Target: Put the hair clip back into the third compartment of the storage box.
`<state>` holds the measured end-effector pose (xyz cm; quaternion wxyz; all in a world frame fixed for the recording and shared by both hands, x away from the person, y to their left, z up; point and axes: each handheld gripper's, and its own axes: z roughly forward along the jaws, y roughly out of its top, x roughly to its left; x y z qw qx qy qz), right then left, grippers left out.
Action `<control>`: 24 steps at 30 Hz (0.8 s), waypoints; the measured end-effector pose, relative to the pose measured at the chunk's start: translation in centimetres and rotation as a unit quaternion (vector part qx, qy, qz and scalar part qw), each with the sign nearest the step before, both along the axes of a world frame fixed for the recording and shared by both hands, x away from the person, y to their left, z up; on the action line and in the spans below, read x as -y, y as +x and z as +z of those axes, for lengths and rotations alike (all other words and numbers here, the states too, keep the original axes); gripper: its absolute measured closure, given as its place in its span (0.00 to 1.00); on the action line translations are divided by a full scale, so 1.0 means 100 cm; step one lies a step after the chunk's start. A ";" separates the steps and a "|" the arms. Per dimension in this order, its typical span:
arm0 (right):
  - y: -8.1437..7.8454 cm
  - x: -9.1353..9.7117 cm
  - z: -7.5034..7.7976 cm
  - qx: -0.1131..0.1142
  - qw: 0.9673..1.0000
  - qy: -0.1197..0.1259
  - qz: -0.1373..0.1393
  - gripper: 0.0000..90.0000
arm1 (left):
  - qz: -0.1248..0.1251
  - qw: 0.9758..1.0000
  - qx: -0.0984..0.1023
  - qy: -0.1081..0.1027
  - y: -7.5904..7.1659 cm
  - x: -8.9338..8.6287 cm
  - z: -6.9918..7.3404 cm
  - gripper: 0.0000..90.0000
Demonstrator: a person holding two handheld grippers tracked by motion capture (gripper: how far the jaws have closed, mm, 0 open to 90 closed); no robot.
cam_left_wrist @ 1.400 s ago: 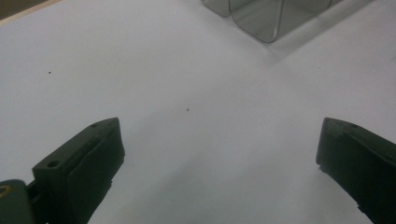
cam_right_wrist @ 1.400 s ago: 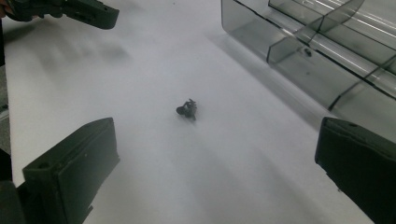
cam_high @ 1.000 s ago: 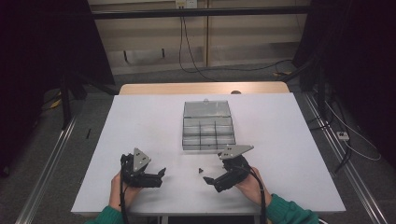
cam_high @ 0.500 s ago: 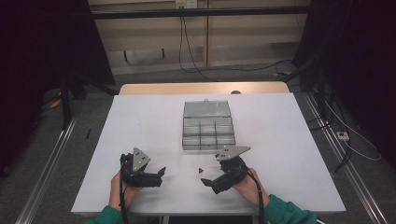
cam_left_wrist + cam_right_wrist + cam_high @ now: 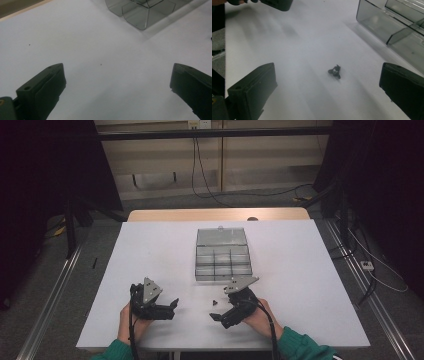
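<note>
Resting low on the white counter (image 5: 150, 250), the left tool (image 5: 172, 306) lies in the person's left hand (image 5: 129, 322), jaws spread wide and empty, aimed toward 3 o'clock. At its 3 o'clock a small black part (image 5: 212, 302) lies loose on the counter. The right tool (image 5: 216, 316), gripped from 5 o'clock, points toward 9 o'clock, jaws wide around nothing, the part just ahead. A clear compartment box (image 5: 222, 255) sits at 12 o'clock.

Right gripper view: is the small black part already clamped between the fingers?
No. The small black part lies loose on the white table, with the right gripper open and its fingers apart on either side.
</note>
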<state>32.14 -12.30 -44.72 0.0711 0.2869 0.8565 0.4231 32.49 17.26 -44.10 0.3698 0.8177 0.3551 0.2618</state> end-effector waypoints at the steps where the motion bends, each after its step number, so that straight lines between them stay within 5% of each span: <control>1: 0.000 0.000 -0.001 -0.001 1.000 -0.002 -0.005 0.01 | -0.001 1.000 0.000 0.001 0.000 0.000 0.001 0.00; 15: -0.005 -0.018 -0.005 0.011 0.999 -0.016 -0.040 0.15 | 0.002 1.000 0.002 0.003 -0.001 -0.001 0.001 0.00; 24: -0.007 -0.020 -0.007 0.018 0.997 -0.015 -0.077 0.46 | 0.004 1.000 0.002 0.003 -0.002 -0.002 0.001 0.00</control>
